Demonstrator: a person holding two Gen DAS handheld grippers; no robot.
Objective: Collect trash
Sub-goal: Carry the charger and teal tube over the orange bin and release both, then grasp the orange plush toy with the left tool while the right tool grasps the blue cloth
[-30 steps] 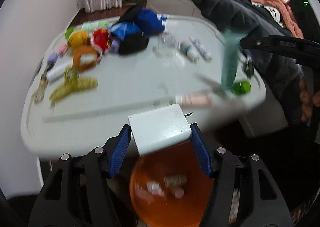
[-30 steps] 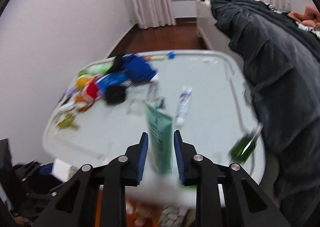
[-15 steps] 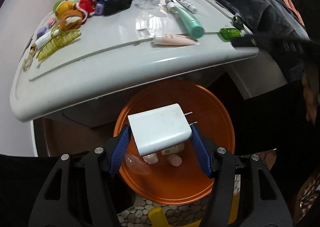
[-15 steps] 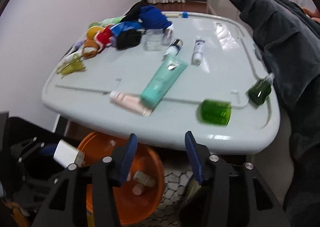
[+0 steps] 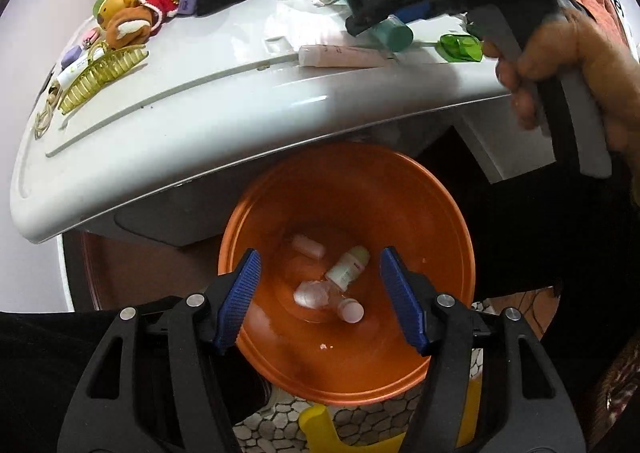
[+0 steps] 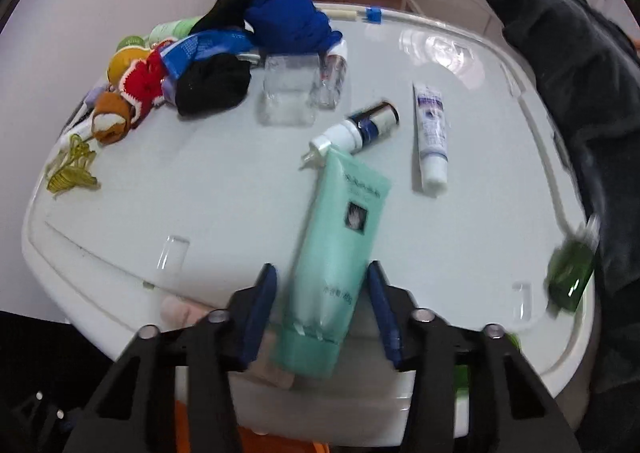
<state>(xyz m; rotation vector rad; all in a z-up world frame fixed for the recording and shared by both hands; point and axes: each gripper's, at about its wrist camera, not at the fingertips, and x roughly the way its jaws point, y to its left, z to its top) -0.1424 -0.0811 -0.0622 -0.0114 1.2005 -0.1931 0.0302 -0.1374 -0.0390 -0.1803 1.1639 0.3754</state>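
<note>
**Closing on the teal tube while the bin waits below**

Left gripper (image 5: pixel 320 301), at the bottom of the left wrist view, stands apart with nothing between its blue pads; through the gap shows the orange bin (image 5: pixel 440 213), low in the frame under the white table's (image 5: pixel 200 133) edge, with a small bottle (image 5: pixel 347 265) and a few other bits lying in its bottom. At upper right a hand (image 5: pixel 576 65) grips the other tool over the table's near edge, where a pink tube (image 5: pixel 340 55) and a green bottle (image 5: pixel 458 47) lie.

Right gripper (image 6: pixel 322 309), in the lower middle of the right wrist view, is closing its jaws around the cap end of the teal tube (image 6: pixel 344 221), which lies flat on the table and runs up toward mid-frame. Blur hides whether the pads already press. To grip well, I judge the pads should meet the tube squarely across its firm cap end, since the soft body would squash and slip. Lifting straight up should clear the spray bottle (image 6: pixel 360 127) touching its far end. The pink tube's end (image 6: pixel 180 307) peeks out at lower left, just beside the jaw.
</note>
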